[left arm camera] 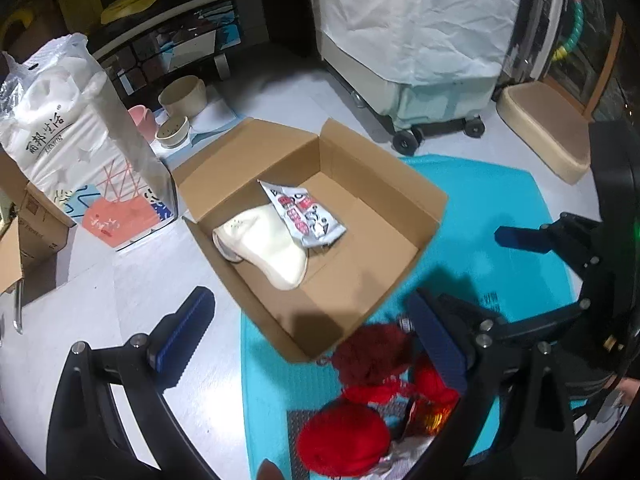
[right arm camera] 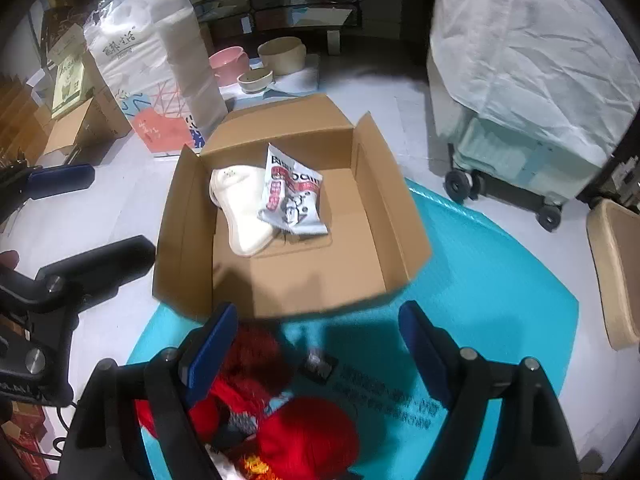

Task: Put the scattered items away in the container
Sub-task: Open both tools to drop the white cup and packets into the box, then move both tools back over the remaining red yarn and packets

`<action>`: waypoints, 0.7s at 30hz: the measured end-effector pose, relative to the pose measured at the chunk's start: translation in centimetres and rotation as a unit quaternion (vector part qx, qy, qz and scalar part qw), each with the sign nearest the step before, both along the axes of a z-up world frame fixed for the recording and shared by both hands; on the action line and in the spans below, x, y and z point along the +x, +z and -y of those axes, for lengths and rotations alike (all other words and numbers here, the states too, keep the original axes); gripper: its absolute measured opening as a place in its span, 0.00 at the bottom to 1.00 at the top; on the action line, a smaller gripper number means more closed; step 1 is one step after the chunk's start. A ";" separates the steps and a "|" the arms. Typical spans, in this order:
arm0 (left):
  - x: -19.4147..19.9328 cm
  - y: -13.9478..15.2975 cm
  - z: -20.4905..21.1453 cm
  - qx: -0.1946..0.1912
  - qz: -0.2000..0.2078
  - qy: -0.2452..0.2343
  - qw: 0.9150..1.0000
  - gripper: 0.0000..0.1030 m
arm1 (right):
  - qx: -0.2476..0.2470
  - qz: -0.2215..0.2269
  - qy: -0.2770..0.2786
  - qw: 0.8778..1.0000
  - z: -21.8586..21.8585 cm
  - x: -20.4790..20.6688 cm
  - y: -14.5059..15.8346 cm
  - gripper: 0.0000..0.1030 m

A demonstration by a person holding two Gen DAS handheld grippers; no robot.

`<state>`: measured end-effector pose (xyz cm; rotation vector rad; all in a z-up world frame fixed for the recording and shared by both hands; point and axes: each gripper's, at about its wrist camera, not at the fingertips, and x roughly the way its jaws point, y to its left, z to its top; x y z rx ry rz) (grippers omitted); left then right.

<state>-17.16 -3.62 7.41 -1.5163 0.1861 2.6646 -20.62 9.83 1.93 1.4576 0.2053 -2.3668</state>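
Box (right arm camera: 312, 280) lies open, cream slipper (right arm camera: 240, 216) apparently heel-first toward camera; both grippers (left arm camera: 312, 332) (right arm camera: 316, 344) spread, empty.

The tall white plastic pack (left arm camera: 76, 128) standing on the floor beside the cardboard box (left arm camera: 404, 196) carries large Chinese characters that look like "丽邦生活", while the print on the crumpled snack packet (right arm camera: 294, 196) inside the box is too distorted to read.

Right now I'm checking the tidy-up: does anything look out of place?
Yes. The red pom-pom toy lies on the blue mat, outside the cardboard box. The snack packet and white pouch are already inside.
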 end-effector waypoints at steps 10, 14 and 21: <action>5.3 -1.0 -1.3 -0.010 0.018 -0.014 1.000 0.96 | -0.003 0.013 -0.016 1.000 -2.3 5.2 -0.4 0.81; 7.1 -1.0 -1.7 -0.018 0.018 -0.022 0.999 0.98 | 0.003 0.013 -0.022 1.000 -3.3 7.0 -0.7 0.81; 9.7 -0.6 -1.9 -0.023 0.013 -0.034 0.999 0.99 | 0.021 0.012 -0.028 0.999 -4.5 10.0 -1.2 0.81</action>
